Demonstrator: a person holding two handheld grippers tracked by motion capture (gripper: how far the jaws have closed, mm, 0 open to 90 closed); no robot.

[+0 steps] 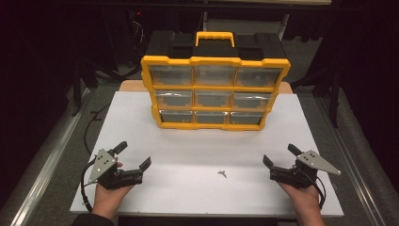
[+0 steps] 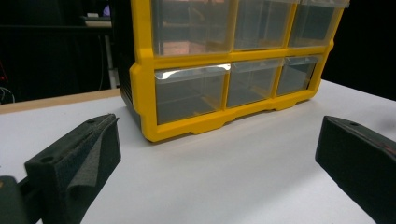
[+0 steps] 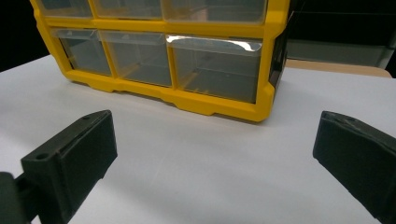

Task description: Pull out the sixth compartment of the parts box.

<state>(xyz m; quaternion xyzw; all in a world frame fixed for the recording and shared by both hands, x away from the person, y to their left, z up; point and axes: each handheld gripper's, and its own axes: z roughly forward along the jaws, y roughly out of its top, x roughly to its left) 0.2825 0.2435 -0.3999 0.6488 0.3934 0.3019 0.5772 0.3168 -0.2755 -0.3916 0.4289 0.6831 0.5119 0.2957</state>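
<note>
A yellow and black drawer organiser with clear plastic drawers stands upright at the back of the white board; all its drawers look closed. It rises ahead in the left gripper view and in the right gripper view. A small metal piece, perhaps a screw, lies on the board between the two hands. My left gripper rests at the front left, jaws wide apart and empty. At the front right my right gripper is open too, with nothing between its jaws.
The white board lies on a grey table with metal rails along both sides. A wooden strip shows behind the organiser. Dark surroundings and cables lie beyond the table's left edge.
</note>
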